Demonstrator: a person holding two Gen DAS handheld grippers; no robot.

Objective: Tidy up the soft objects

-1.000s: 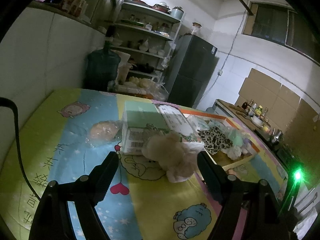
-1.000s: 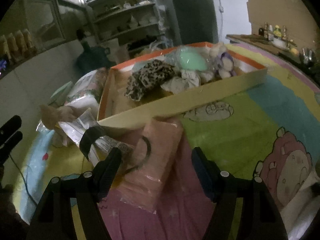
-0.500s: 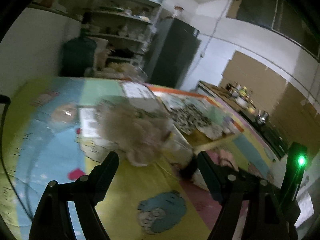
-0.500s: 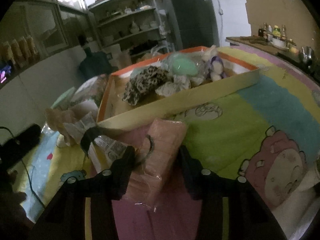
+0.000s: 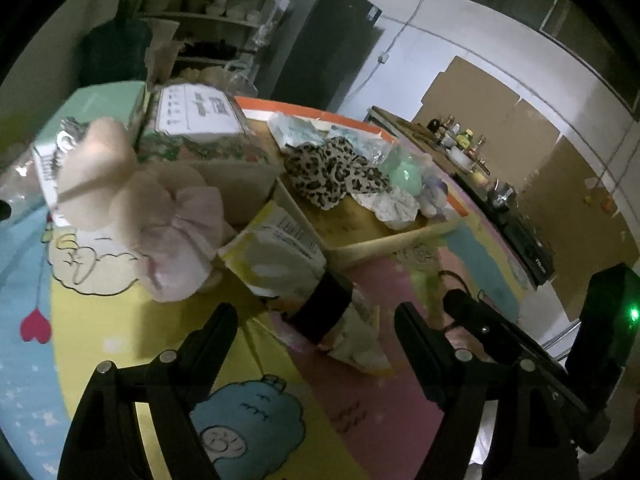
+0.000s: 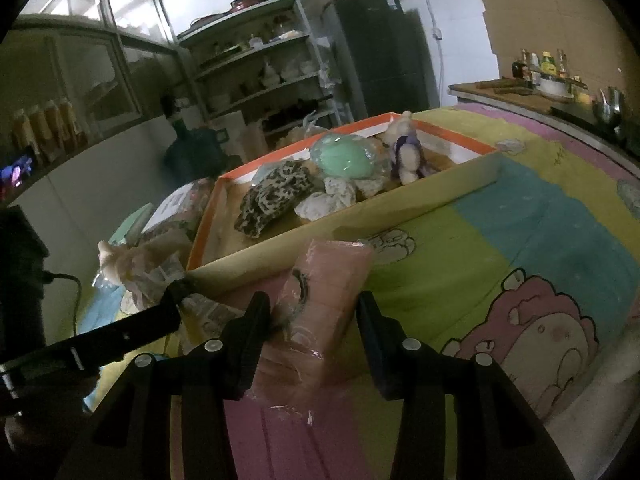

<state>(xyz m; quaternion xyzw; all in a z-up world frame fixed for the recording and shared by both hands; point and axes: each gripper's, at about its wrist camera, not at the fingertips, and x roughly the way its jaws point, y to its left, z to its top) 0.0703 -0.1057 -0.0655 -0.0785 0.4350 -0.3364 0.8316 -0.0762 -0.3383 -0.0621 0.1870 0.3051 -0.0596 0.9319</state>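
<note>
A shallow cardboard box [image 6: 400, 204] with an orange rim holds a leopard-print cloth [image 6: 272, 196], a green soft ball [image 6: 344, 158] and a small plush toy [image 6: 406, 152]. A pink wrapped pack [image 6: 320, 304] lies in front of the box, between the fingers of my right gripper [image 6: 310, 320]; the jaws have narrowed around it but contact is unclear. My left gripper [image 5: 316, 332] is open over a plastic packet with a black band [image 5: 308, 276]. A beige plush toy [image 5: 132, 200] lies left of it.
A green and white carton [image 5: 92, 120] and a labelled bag [image 5: 196, 120] lie behind the plush. Everything rests on a cartoon-print cloth [image 6: 520, 240]. Shelves [image 6: 256, 68], a dark fridge [image 6: 384, 56] and a cluttered counter [image 6: 540, 88] stand behind.
My left gripper swung right, from the beige plush to the black-banded packet. My right gripper moved forward onto the pink pack and its jaws narrowed around it.
</note>
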